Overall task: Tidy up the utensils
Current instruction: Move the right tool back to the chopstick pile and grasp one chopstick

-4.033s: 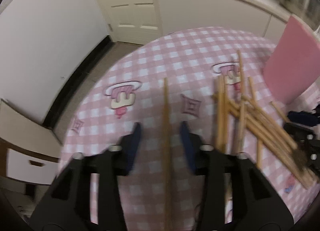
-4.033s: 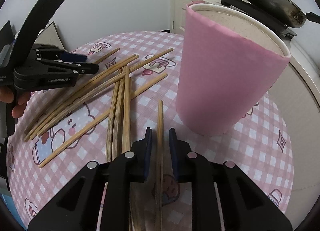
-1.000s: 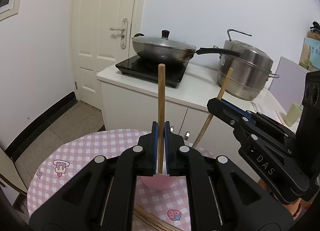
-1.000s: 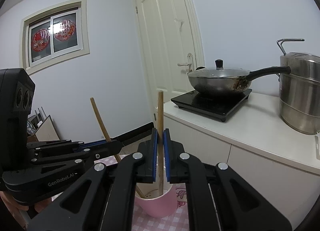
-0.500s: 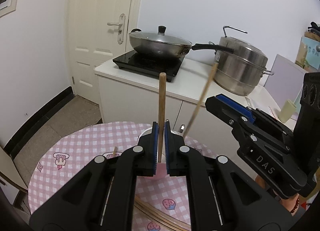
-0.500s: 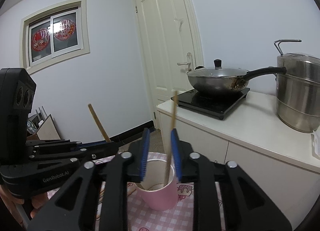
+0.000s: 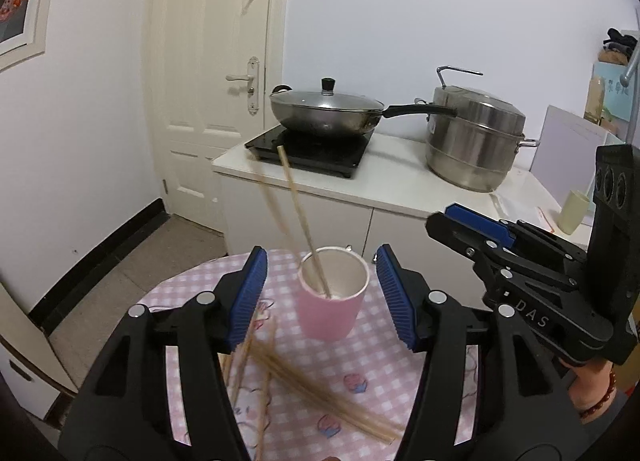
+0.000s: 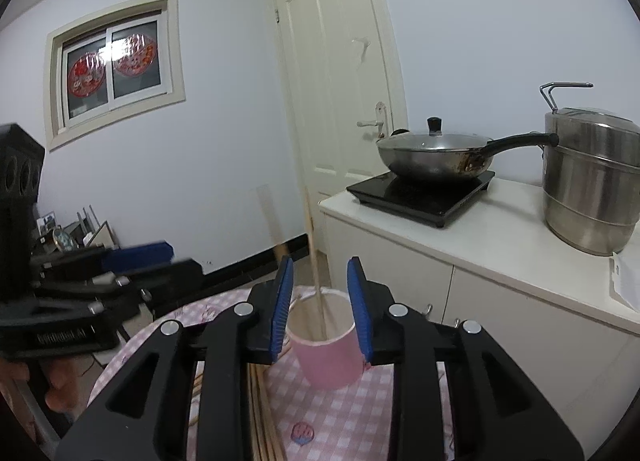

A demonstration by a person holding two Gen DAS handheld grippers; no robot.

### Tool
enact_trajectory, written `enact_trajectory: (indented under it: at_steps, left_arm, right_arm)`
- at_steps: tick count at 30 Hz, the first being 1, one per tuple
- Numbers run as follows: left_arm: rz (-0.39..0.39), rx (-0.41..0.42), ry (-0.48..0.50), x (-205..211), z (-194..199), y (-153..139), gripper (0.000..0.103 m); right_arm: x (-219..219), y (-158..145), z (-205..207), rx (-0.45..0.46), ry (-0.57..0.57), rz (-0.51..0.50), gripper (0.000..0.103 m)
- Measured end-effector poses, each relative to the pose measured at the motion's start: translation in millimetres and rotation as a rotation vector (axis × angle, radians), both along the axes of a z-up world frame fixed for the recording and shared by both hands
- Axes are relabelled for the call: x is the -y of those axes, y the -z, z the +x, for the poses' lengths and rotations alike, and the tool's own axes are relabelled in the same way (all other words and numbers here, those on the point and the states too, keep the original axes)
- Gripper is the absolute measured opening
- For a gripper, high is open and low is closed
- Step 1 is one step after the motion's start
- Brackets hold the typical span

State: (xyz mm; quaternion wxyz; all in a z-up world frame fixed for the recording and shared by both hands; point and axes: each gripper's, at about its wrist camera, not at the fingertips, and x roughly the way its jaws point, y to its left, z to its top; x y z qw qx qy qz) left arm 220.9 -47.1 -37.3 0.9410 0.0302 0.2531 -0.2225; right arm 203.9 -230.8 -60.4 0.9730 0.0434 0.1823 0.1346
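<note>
Two chopsticks (image 7: 301, 217) lean in the pink cup (image 7: 332, 301), tipped toward eleven o'clock, one of them blurred. The left gripper (image 7: 318, 297) hangs above the cup with its jaws spread wide and empty; the right gripper (image 8: 320, 303) is also parted, holding nothing. A loose pile of chopsticks (image 7: 320, 385) lies on the checked table (image 7: 404, 381) at six o'clock from the cup, so most of the sorting looks undone.

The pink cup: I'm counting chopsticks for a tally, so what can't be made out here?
- Pink cup contents: both views, its wall hides the bottom.
- Falling chopstick: motion-blurred, left view.
- Loose chopsticks on the table: overlapping, partly hidden by the left gripper and right gripper.
</note>
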Motion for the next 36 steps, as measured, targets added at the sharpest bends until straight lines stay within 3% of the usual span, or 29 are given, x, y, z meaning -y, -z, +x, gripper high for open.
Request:
enact_trajectory:
  at_steps: [7, 17, 28, 36]
  left_arm:
    - [0.066, -0.024, -0.045, -37, -9, 16, 0.057]
    - [0.124, -0.201, -0.088, -89, 11, 86, 0.057]
    - [0.103, -0.34, -0.078, -113, 43, 145, 0.057]
    - [0.088, -0.385, -0.053, -108, 74, 169, 0.056]
  right_arm:
    - [-15, 17, -13, -0.057, -0.035, -0.037, 0.031]
    - [-49, 65, -1, -0.204, -0.111, -0.136, 0.031]
    - [-89, 129, 39, -0.39, -0.191, -0.244, 0.031]
    - [-97, 146, 63, -0.44, -0.212, -0.254, 0.027]
